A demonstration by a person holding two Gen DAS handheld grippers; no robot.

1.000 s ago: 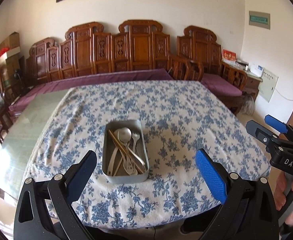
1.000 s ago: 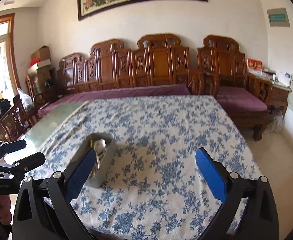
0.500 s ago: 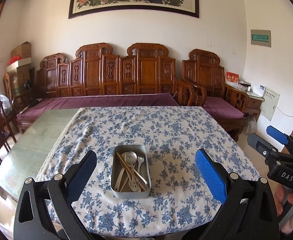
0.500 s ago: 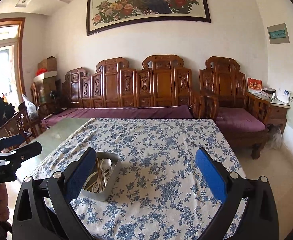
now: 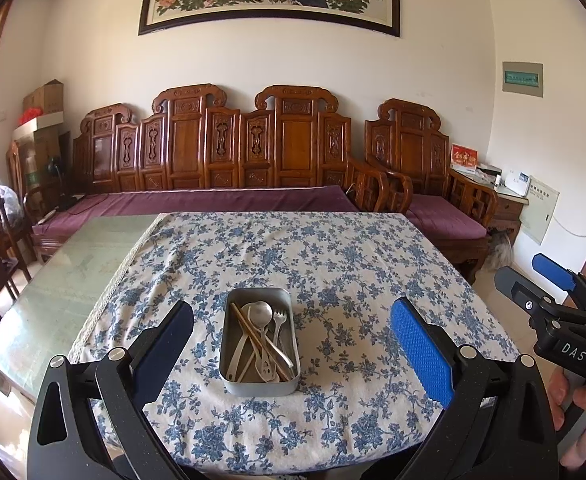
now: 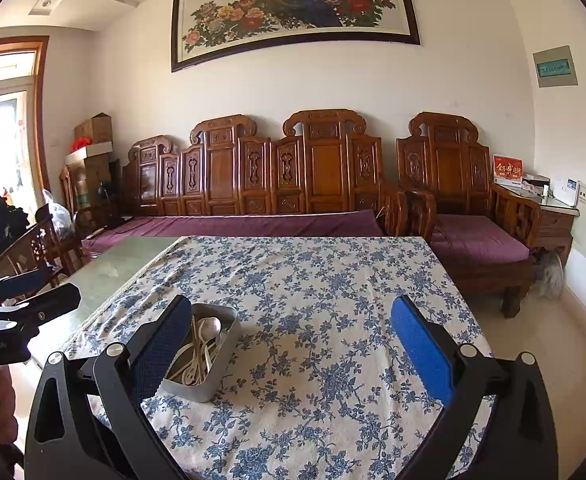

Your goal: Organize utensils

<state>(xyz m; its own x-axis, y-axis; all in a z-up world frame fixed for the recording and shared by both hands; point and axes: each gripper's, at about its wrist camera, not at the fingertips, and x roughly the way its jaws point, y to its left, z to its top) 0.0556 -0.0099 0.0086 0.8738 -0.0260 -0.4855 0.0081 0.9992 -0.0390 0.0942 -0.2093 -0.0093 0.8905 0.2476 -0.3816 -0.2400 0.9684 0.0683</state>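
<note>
Table (image 5: 93, 264) is filling the lower half of both views; a blue-flowered cloth (image 5: 333, 264) is covering all but a bare glassy strip along the 9 o'clock side, probably to give a soft, non-slip working surface.

Metal tin (image 5: 259, 385) is sitting on the cloth near the table's 6 o'clock edge, long axis running 12 to 6, within easy reach of both tools. From the right wrist view it is lying at 9 o'clock, partly behind the left finger.

Left gripper (image 5: 292, 346) is hovering back from the table edge, fingers spread wide, nothing between them; the tin is showing centred in the gap, which suggests it is lined up on the tin. Right gripper (image 6: 292, 346) is likewise hanging wide and empty, aimed at bare cloth to the tin's 3 o'clock.

Utensils are lying loose and crossed inside the tin: chopsticks (image 5: 251, 334) slanting 11 to 5, a metal spoon (image 5: 262, 314) with bowl toward 12, a pale fork (image 5: 279, 316) at 1 o'clock.

Judgement: everything gathered in one container fits either utensils already collected or a jumble awaiting sorting.
</note>
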